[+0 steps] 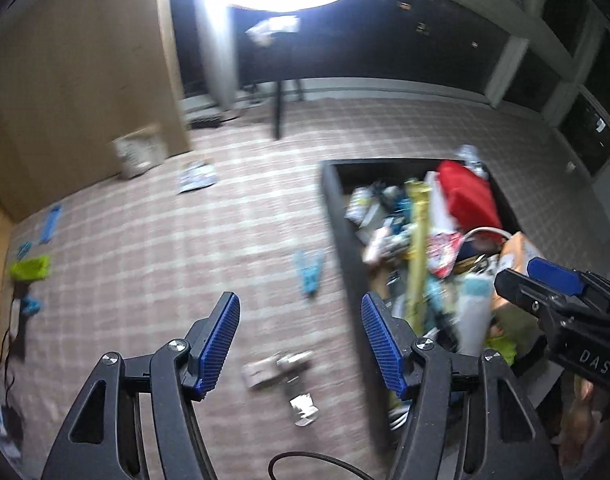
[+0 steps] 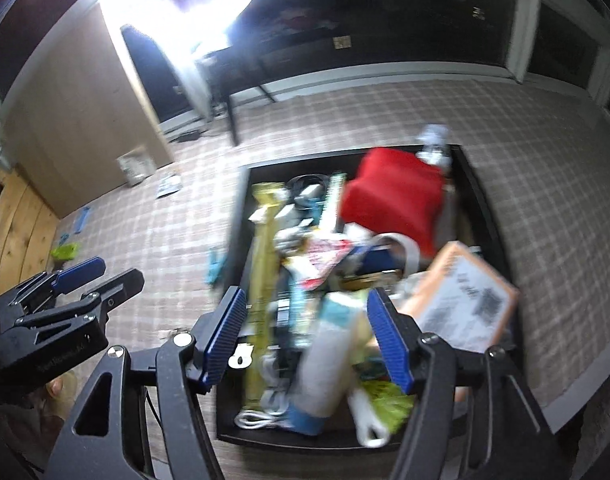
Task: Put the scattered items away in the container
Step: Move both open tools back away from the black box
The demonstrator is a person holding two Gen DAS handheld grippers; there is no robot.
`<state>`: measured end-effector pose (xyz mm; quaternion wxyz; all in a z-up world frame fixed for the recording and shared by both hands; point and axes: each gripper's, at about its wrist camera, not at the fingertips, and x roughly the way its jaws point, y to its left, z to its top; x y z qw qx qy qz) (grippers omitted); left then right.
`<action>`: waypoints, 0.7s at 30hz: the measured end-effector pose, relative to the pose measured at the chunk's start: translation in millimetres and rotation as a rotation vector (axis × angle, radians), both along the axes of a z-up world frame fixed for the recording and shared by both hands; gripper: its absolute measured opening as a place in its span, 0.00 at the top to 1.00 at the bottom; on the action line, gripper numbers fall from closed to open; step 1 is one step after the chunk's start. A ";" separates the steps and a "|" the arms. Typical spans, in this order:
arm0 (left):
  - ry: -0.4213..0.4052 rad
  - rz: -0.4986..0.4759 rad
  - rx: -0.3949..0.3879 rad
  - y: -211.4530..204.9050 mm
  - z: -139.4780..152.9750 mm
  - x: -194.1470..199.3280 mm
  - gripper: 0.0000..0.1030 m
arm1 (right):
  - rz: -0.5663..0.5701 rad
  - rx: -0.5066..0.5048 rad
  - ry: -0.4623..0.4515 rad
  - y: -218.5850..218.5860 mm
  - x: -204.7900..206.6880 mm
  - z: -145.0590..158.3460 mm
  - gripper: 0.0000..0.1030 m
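Plaid carpet, dim room, both views motion-blurred. The black container point(image 2: 481, 208) sits on the floor, already heaped: red bag point(image 2: 393, 204), orange box point(image 2: 465, 296), cables. Your right gripper point(image 2: 307, 330) hangs over its near end, jaws spread, nothing between the pads. Your left gripper point(image 1: 301, 340) is spread and empty too, over carpet just outside the container's left wall. Looks like you're between drops. Next pick: the silvery packet point(image 1: 281, 372) below the left jaws, probably foil. The blue clip point(image 1: 311, 272) lies beside the left wall.
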<state>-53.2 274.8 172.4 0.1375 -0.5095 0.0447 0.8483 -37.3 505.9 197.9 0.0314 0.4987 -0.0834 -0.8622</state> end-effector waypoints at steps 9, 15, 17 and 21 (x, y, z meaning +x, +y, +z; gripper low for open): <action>-0.044 0.166 -0.018 -112.7 -11.0 21.6 0.40 | 0.117 0.011 0.028 -103.5 13.3 -2.6 0.39; -0.034 0.243 -0.042 -174.4 -15.1 33.6 0.40 | 0.189 0.007 0.030 -171.3 24.8 -9.2 0.39; -0.032 0.250 -0.049 -188.1 -16.1 35.7 0.40 | 0.213 0.012 0.029 -192.3 27.9 -12.4 0.39; -0.033 0.273 -0.040 -217.4 -19.0 39.9 0.40 | 0.247 0.020 0.007 -223.6 28.5 -22.4 0.39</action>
